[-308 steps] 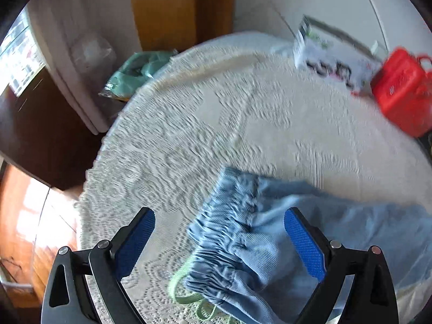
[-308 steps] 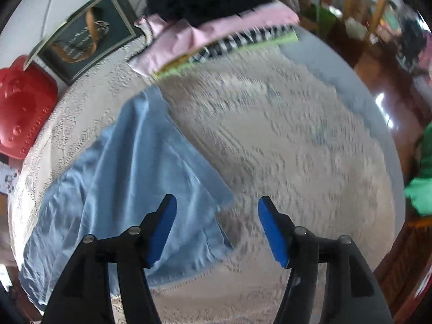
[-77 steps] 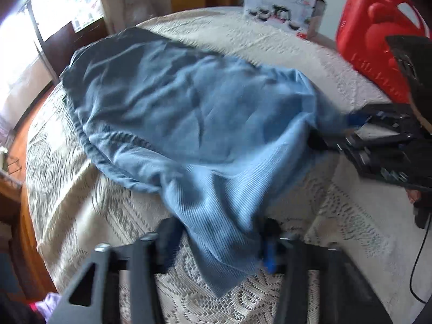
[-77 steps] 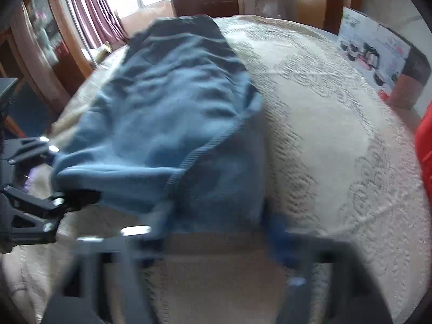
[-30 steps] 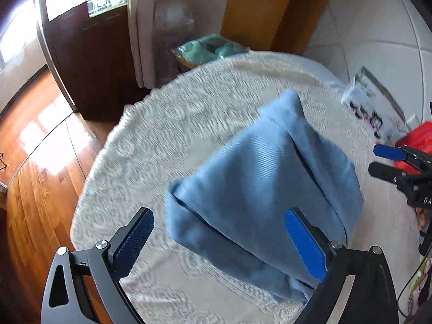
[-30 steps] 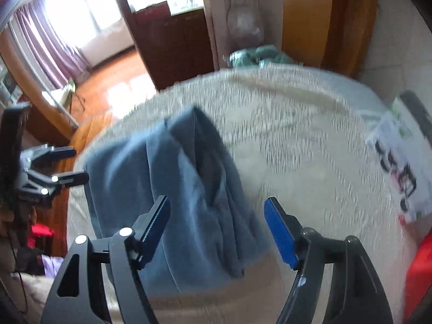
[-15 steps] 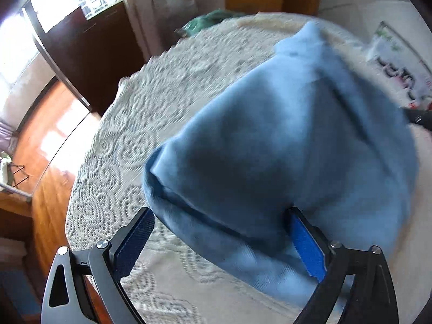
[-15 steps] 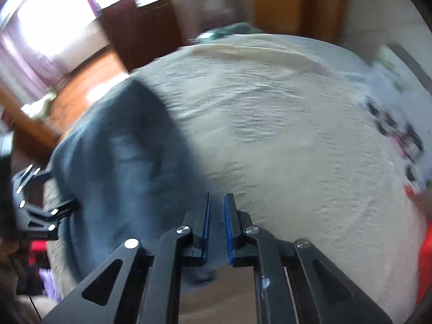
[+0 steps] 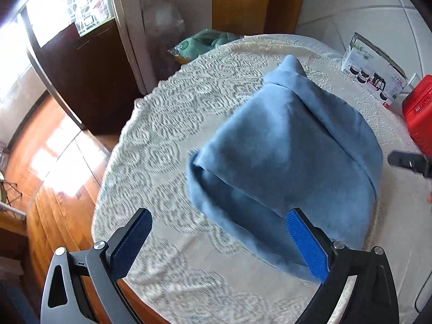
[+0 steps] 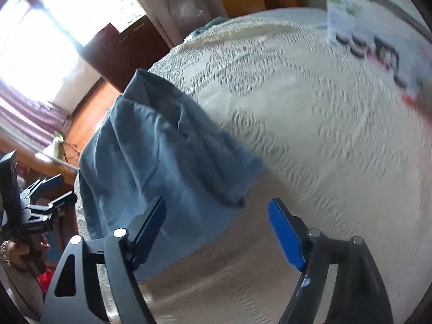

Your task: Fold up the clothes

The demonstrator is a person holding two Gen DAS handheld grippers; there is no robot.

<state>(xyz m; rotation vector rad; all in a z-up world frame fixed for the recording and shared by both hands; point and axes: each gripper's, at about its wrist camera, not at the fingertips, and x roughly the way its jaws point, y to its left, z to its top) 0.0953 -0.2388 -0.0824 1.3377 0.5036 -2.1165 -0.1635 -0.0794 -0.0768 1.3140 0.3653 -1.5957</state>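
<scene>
So the folded blue garment (image 9: pixel 286 162) is sitting on the round lace-covered surface (image 9: pixel 167 124), a bit toward the left rim, and that rim is close: wood floor (image 9: pixel 51 162) drops off right past it on the left wrist view. Plenty of bare lace beyond and to the right of the cloth on the right wrist view, until you hit the printed box (image 9: pixel 375 67) and the red container (image 9: pixel 418 116) near the far edge. Long axis of the bundle runs from the near side up toward the far side, narrowing to a pointed corner that aims at the far rim, with the wider folded end nearest the cameras. Left tool (image 9: pixel 218 245) is spread wide with nothing between its blue pads (image 9: pixel 306 245), hovering low over the near edge of the cloth and angled down. Right tool (image 10: pixel 218 232) is also wide open, empty, tilted over the cloth's right corner; that view is pretty blurry.
</scene>
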